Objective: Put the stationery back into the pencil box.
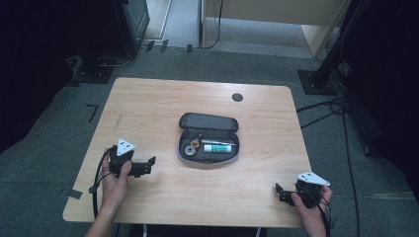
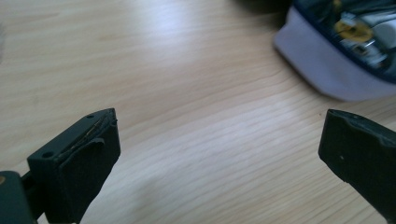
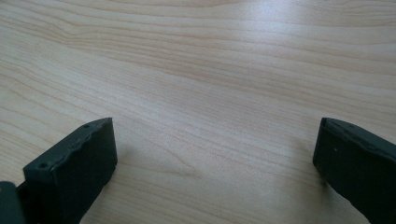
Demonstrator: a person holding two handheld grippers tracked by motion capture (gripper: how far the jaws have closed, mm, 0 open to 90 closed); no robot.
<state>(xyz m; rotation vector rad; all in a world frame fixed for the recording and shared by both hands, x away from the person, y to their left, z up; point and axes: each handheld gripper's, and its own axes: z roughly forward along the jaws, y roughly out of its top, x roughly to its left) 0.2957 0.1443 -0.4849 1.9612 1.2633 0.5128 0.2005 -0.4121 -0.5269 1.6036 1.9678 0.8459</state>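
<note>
Left gripper [image 1: 148, 165] open, empty, nearer the open case [image 1: 208, 139], which lies ahead-right, long axis probably crosswise. Right gripper [image 1: 279, 192] open, farther off.

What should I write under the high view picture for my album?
Open case mid-table, left gripper and right gripper resting open on either side.

Only obstacle on the tabletop [image 1: 148, 98]: the open zip case [image 1: 208, 139] at centre, lid flat behind it. Bare wood between the left gripper [image 1: 148, 165] and the case's left wall, straight run in. Right gripper [image 1: 279, 191] sits at the front right corner, bare wood ahead of its spread jaws.
</note>
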